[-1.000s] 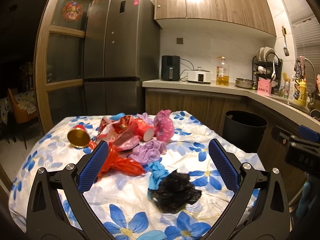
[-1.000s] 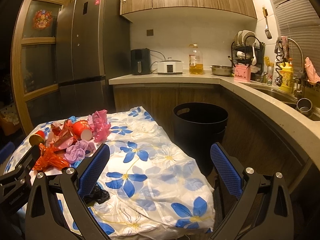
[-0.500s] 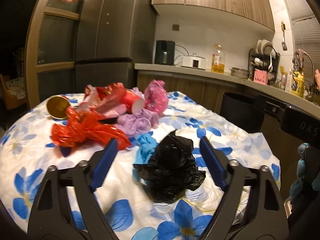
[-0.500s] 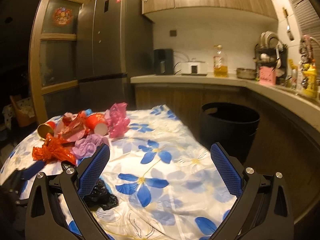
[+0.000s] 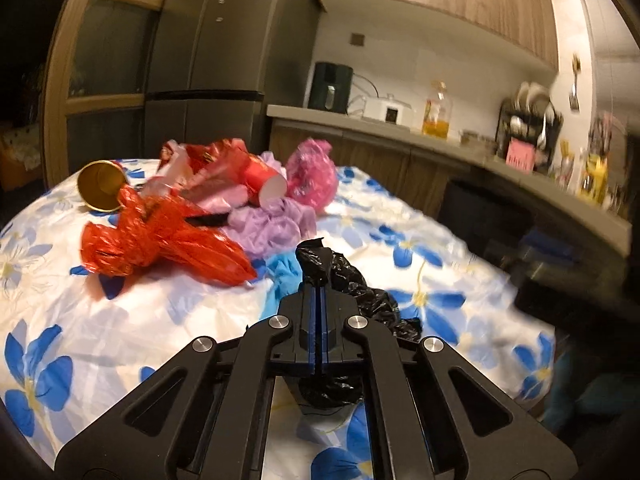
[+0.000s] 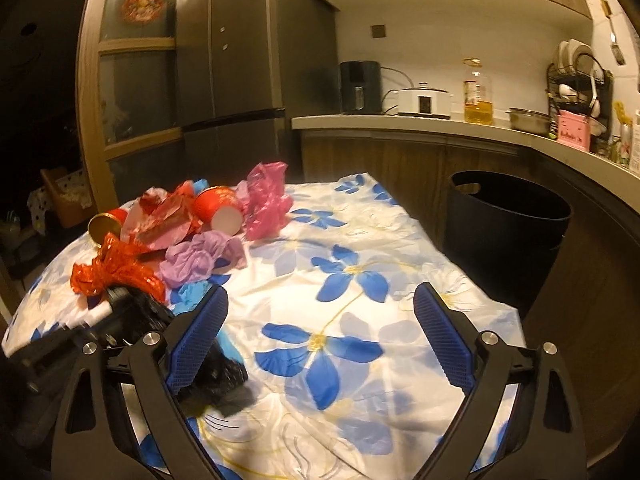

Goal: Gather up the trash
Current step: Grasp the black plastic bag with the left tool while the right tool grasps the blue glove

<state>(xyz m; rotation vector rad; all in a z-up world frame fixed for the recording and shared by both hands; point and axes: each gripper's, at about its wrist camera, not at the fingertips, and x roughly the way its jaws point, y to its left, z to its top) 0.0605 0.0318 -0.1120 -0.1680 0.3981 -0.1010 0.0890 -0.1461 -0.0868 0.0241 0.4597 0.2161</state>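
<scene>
My left gripper [image 5: 319, 286] is shut on a crumpled black plastic bag [image 5: 360, 296] that lies on the flowered tablecloth [image 5: 120, 312]. Part of the bag sticks up past the fingertips. In the right wrist view the same bag [image 6: 224, 376] shows beside the left gripper's body [image 6: 120, 316]. My right gripper [image 6: 320, 300] hovers over bare cloth to the right of it. Its jaws are wide and closing slightly, with nothing between them. Behind lie red foil wrap [image 5: 160, 240], a purple bag [image 5: 276, 224], a pink bag [image 5: 312, 176], a red cup [image 5: 264, 184] and a gold cup [image 5: 100, 190].
A black bin [image 6: 508, 224] stands on the floor past the table's far right corner, against the wooden counter [image 6: 440, 128]. A blue scrap [image 5: 284, 272] lies just ahead of the black bag. The fridge [image 6: 248, 60] stands behind the table.
My left gripper came down over the black bag and shut on it. My right gripper moved lower over the table, and its jaws narrowed a little.
</scene>
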